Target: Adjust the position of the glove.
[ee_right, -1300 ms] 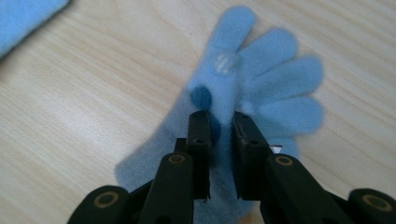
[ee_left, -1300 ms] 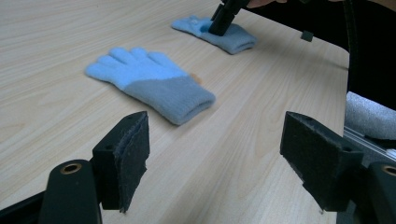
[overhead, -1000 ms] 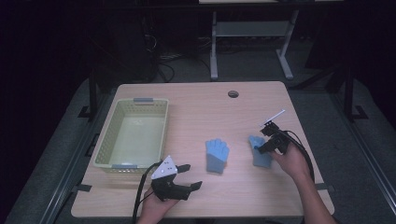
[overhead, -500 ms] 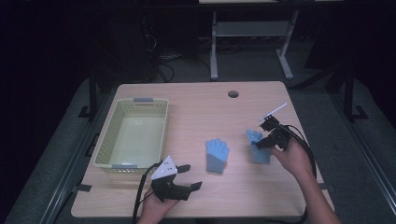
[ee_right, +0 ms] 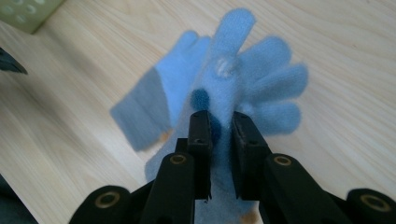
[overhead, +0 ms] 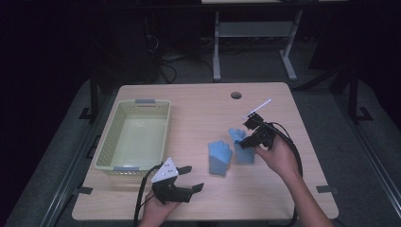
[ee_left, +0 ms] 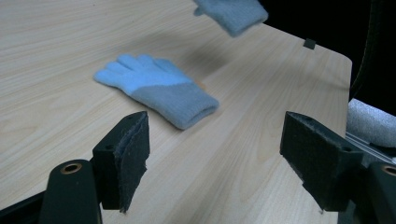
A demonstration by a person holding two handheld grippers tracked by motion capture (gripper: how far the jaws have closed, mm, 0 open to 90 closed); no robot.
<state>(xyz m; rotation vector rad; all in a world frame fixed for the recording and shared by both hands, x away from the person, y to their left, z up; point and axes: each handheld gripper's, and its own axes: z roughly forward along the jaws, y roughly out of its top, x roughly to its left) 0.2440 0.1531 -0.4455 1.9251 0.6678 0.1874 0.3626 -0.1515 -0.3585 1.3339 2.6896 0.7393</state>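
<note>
The right tool (overhead: pixel 249 137) is clamped on a light-blue knitted glove with a grey cuff (overhead: pixel 238 140). In the right gripper view its jaws stand close together with a fold of the glove's palm (ee_right: pixel 224 88) pinched between them. Compared with a second ago, this glove has left the pale wooden counter (overhead: pixel 198 101): then it lay flat near the counter's right side, half a second ago it was starting to rise, and now it hangs from the jaws, shifted a little toward the middle. In the left gripper view its grey cuff (ee_left: pixel 233 14) floats at the top of the picture, above the wood.

The second light-blue knitted glove with a grey cuff (overhead: pixel 219 156) has not moved. It lies flat near the counter's middle, fingers pointing away from the person, just beside the lifted one and seemingly apart from it.

The left tool (overhead: pixel 185 180) has stayed where it was, at the counter's near edge, in front of the pale yellow-green plastic basket (overhead: pixel 111 142). Its jaws are spread wide with nothing between them, pointing toward the flat glove (ee_left: pixel 156 88).

My reading is that the pick-up of the first glove has succeeded, and the carry is next, probably toward the basket, which looks empty. The grip takes only a fold of soft knit, so the glove may swing or slip.

No brand, label or writing can be read on the gloves, the basket or the tools. A small white spot (ee_right: pixel 223 66) on the held glove is too blurred to make out.
</note>
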